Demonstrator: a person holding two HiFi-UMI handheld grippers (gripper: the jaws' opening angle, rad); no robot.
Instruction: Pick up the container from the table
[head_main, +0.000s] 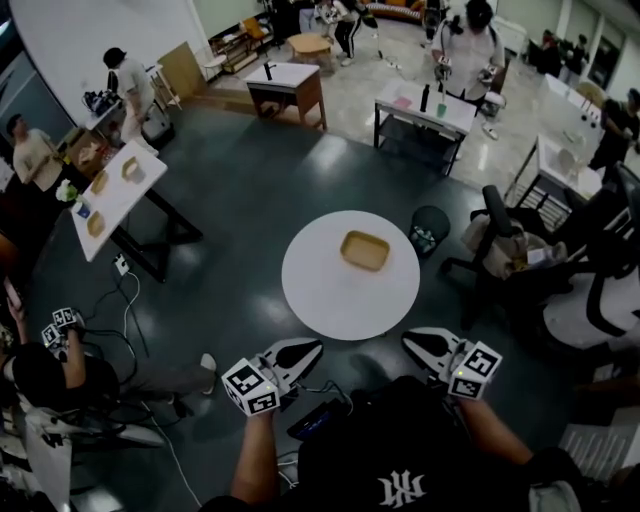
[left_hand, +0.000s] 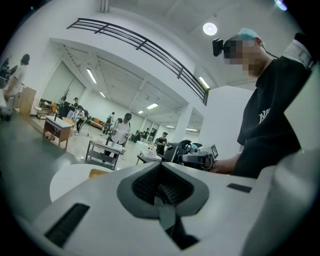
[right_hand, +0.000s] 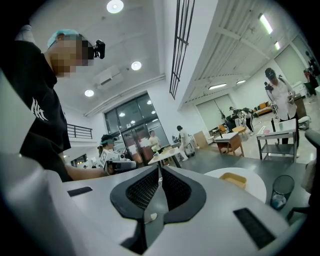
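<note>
Centre frame, a tan container (head_main: 365, 250) stands out against a white round table (head_main: 320, 300) and a dark grey-green floor (head_main: 240, 200). At lower frame, the white left gripper (head_main: 311, 348) and white right gripper (head_main: 411, 340) carry cubes patterned in black-and-white squares. The black shirt (head_main: 400, 450) at bottom centre bears a white emblem. In the right gripper view, the pads (right_hand: 142, 190) show dark grey ribbing.

Matt tan container (head_main: 365, 250), smooth white table (head_main: 320, 290)

I read no words or numbers anywhere: below the round table (head_main: 330, 300), the black shirt (head_main: 400, 445) bears a white monogram (head_main: 400, 490) I cannot resolve, and cubes on the left gripper (head_main: 312, 348) and right gripper (head_main: 410, 340) show only coded squares.
</note>
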